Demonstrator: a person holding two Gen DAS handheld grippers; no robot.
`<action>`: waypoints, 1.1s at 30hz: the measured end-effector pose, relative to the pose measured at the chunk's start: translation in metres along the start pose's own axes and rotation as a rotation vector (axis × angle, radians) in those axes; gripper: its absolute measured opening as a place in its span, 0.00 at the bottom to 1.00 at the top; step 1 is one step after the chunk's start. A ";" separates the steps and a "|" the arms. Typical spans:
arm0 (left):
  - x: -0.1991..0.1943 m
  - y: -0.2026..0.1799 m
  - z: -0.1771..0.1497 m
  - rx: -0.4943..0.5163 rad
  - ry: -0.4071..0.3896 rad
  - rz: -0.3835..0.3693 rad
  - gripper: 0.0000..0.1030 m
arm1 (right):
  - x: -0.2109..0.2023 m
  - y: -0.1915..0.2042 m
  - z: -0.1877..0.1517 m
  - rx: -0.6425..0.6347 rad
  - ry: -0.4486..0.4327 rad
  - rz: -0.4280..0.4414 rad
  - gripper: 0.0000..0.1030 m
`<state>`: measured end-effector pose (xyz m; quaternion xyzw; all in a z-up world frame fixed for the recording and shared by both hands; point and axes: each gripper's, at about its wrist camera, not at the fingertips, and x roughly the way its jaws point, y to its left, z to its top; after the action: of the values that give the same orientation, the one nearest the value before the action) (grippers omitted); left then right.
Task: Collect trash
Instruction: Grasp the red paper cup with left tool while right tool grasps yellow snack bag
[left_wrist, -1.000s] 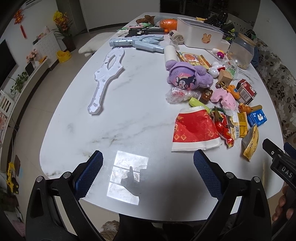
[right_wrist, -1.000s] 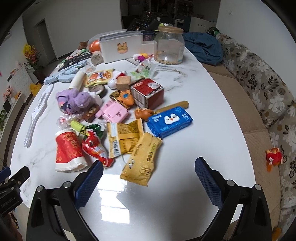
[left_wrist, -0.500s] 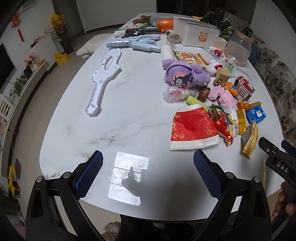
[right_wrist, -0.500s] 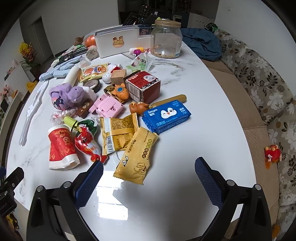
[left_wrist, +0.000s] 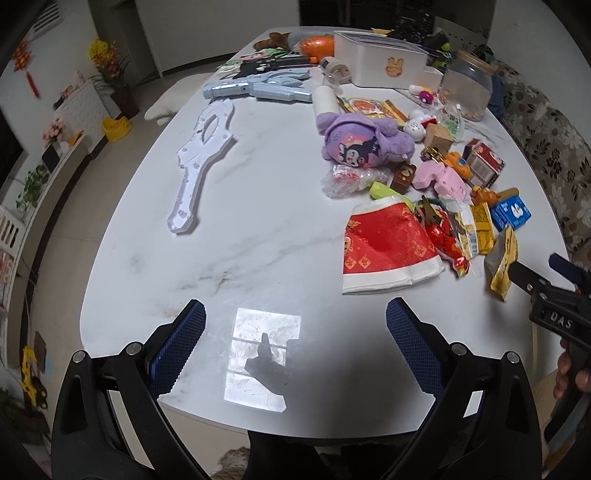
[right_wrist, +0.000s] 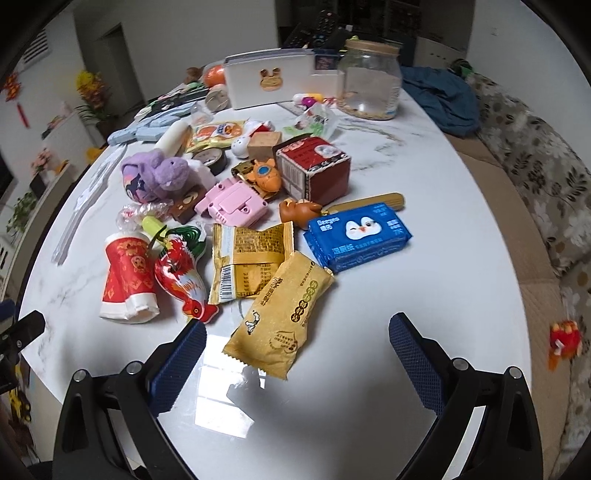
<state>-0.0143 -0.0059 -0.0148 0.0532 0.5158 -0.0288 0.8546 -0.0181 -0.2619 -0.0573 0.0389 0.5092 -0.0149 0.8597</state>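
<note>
Trash lies among toys on the white marble table (left_wrist: 258, 206): a flattened red paper cup (left_wrist: 384, 245) (right_wrist: 127, 275), a red rooster wrapper (right_wrist: 181, 269), an opened yellow wrapper (right_wrist: 249, 264) and a sealed yellow snack packet (right_wrist: 284, 314) (left_wrist: 502, 260). My right gripper (right_wrist: 295, 354) is open, its fingers either side of the yellow packet's near end and a little short of it. My left gripper (left_wrist: 293, 343) is open over bare table, below and left of the red cup. The right gripper's side (left_wrist: 546, 291) shows in the left wrist view, held by a hand (left_wrist: 572, 373).
A blue wet-wipes pack (right_wrist: 358, 236), red box (right_wrist: 314, 168), pink toy (right_wrist: 232, 203), purple plush (left_wrist: 364, 142), crumpled clear plastic (left_wrist: 347, 179), glass jar (right_wrist: 371, 83), white rabbit box (right_wrist: 267, 79) and white toy sword (left_wrist: 201, 155) crowd the table. A floral sofa (right_wrist: 543, 177) runs along the right.
The right gripper has moved forward and down toward the yellow snack packet, which now lies near its fingertips. The left gripper's view has shifted only slightly.
</note>
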 end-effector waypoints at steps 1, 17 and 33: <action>0.001 -0.002 -0.001 0.013 0.001 0.004 0.93 | 0.008 -0.001 0.000 0.006 0.027 0.003 0.95; 0.021 -0.012 0.000 0.092 -0.052 -0.114 0.93 | 0.010 -0.009 0.001 0.151 0.081 0.106 0.10; 0.097 -0.058 0.036 0.143 -0.042 -0.151 0.75 | -0.042 -0.043 -0.036 0.158 0.063 0.158 0.10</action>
<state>0.0562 -0.0671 -0.0877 0.0744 0.4969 -0.1308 0.8546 -0.0725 -0.3028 -0.0395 0.1471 0.5283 0.0142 0.8361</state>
